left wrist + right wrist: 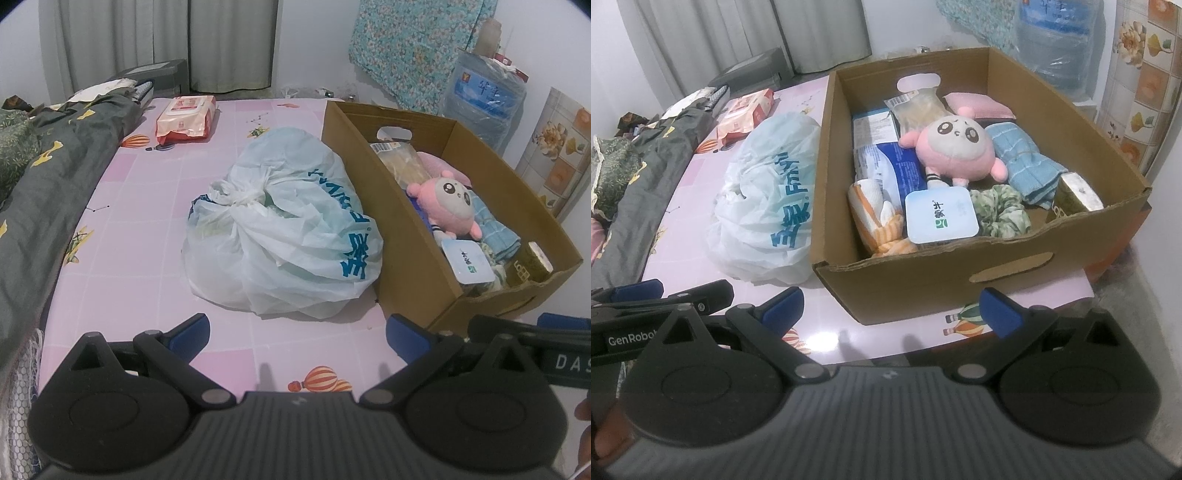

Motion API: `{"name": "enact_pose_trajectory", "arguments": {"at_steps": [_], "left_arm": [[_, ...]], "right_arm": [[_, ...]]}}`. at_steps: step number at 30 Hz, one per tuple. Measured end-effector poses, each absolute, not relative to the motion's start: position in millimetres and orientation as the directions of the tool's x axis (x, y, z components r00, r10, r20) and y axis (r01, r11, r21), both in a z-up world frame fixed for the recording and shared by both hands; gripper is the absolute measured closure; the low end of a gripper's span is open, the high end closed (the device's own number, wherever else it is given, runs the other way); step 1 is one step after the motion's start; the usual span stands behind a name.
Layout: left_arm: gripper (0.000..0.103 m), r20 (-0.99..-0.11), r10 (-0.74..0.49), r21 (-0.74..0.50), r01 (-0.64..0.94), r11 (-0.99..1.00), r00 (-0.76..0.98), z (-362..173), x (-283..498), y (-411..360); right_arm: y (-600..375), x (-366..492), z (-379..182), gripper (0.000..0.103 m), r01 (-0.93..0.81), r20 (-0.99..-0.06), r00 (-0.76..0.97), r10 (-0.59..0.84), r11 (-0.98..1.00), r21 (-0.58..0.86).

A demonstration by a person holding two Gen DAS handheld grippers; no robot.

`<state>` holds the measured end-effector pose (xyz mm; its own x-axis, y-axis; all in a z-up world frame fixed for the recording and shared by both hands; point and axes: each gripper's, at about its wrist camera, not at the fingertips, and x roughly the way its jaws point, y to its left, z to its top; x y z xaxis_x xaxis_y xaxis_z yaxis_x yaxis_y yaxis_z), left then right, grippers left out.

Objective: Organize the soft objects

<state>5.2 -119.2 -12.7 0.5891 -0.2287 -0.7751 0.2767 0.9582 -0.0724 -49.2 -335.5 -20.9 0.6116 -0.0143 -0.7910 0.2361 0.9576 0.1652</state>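
The pink plush toy point(955, 146) lies in the cardboard box point(960, 280), well ahead of my right tool point(892, 306), round, white face up, feet toward me. Beside the box sits a tied plastic bag point(284, 225), ahead of my left tool point(297, 330). Both tools gape wide, empty.
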Motion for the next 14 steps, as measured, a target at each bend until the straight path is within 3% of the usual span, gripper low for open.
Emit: {"name": "enact_pose_trajectory", "arguments": {"at_steps": [14], "left_arm": [[0.001,-0.776,-0.228,-0.074,0.275,0.959,0.588,-11.2,5.8,-120.4]], "right_arm": [[-335.7,-48.2,-19.6,0.001,0.236,-0.791,0.611,-0.011,0.957,0.168]]}}
